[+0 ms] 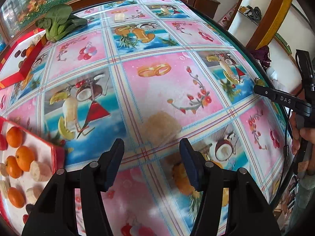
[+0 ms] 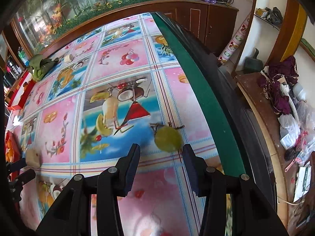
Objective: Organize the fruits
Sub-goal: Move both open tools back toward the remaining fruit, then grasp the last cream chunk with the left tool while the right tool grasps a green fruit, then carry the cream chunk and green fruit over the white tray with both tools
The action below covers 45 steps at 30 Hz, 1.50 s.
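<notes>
My left gripper [image 1: 151, 145] is open and empty, just above the patterned tablecloth; a pale banana slice [image 1: 161, 125] lies just ahead of its fingers. A red-rimmed white tray [image 1: 57, 155] at my left holds several oranges [image 1: 24, 157] and banana slices [image 1: 40, 171]. My right gripper [image 2: 161, 151] is open and empty; a green grape [image 2: 167, 139] lies on the cloth just ahead, nearer its right finger, by the table's green edge [image 2: 206, 102]. The right gripper also shows in the left wrist view [image 1: 275, 96]. The banana slice shows in the right wrist view [image 2: 33, 157].
A second red tray [image 1: 25, 63] with dark fruits and an orange sits far left. A leafy green vegetable [image 1: 59, 23] lies behind it, and a pale slice [image 1: 120, 17] at the far side. Right of the table is a cluttered wooden bench [image 2: 265, 106].
</notes>
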Tool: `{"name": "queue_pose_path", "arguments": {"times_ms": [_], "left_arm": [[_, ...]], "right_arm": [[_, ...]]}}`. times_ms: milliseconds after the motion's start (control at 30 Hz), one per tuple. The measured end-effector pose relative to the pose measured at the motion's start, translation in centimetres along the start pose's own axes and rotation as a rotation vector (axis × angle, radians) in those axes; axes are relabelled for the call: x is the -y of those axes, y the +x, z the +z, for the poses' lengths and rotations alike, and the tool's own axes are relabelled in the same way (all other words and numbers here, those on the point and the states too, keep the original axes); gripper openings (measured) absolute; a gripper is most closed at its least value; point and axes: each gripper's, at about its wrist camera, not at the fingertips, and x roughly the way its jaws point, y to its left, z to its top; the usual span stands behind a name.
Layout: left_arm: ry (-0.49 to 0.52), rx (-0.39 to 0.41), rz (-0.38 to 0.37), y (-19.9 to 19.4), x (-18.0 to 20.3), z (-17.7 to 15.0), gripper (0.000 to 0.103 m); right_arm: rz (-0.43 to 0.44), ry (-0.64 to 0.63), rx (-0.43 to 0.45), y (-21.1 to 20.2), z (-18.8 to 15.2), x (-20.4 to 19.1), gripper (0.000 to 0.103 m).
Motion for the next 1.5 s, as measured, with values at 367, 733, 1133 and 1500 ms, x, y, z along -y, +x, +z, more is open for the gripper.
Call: {"name": "queue_pose_path", "arguments": {"times_ms": [367, 733, 1133, 1500], "left_arm": [[0.078, 0.031, 0.049, 1.0, 1.0, 0.7, 0.026], [0.053, -0.001, -0.017, -1.5, -0.7, -2.7, 0.025], [0.025, 0.029, -0.032, -5.9, -2.9, -7.2, 0.025], [0.018, 0.046, 0.03, -9.0, -5.7, -9.8, 0.025]], "right_arm": [[-0.06, -0.04, 0.025, 0.5, 0.7, -0.3, 0.029], [0.049, -0.073, 0.032, -2.4, -2.4, -3.6, 0.029], [0.226, -0.18, 0.049, -5.4, -6.8, -12.1, 0.029], [0.301, -0.269, 0.022, -7.2, -9.8, -17.6, 0.029]]}}
